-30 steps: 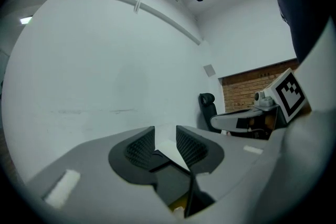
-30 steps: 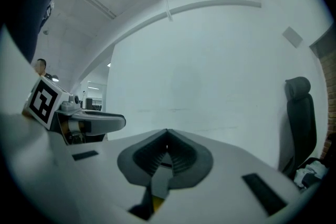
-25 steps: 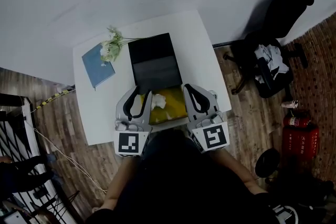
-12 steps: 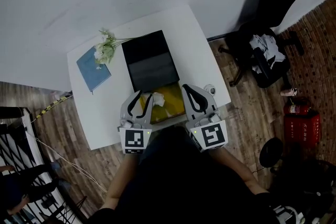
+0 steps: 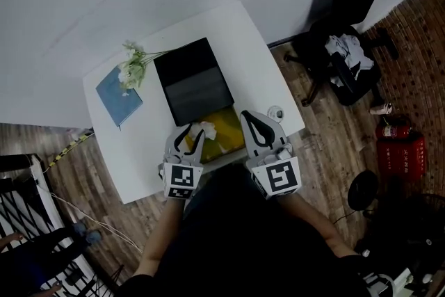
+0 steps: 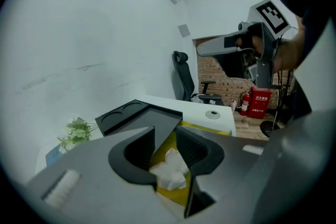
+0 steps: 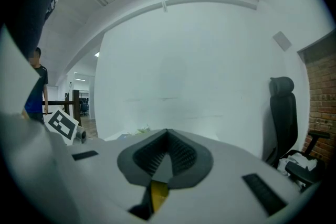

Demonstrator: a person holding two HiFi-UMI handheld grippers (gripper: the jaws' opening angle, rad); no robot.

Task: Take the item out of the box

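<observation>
Two hand-held grippers are hovering at the 6 o'clock edge of a square white table (image 5: 139, 149) in the head view. The left gripper (image 5: 192, 130) is holding its jaws apart over the open end of a yellow-lined box (image 5: 228, 132), whose flat black lid (image 5: 193, 80) is lying folded back toward 12 o'clock. The crumpled white paper item (image 5: 204, 129) is lying inside the box at its 9 o'clock side, right at that gripper's tips.

Only the left gripper view is showing the item (image 6: 169, 170) in the gap between the ribbed pads, which are not clamping it.

The right gripper (image 5: 249, 116) is pointing along the box's 3 o'clock side. Its own view is showing the jaws meeting at their tips, gripping nothing, with a sliver of yellow below them.

The head view is laying out a blue book (image 5: 118, 95) and a bunch of white flowers (image 5: 132, 66) at 10 o'clock. A black office chair (image 5: 344, 45) and a red fire extinguisher (image 5: 398, 149) are standing on the wood floor at 3 o'clock. The left gripper view is catching the flowers, chair and extinguisher from table level.
</observation>
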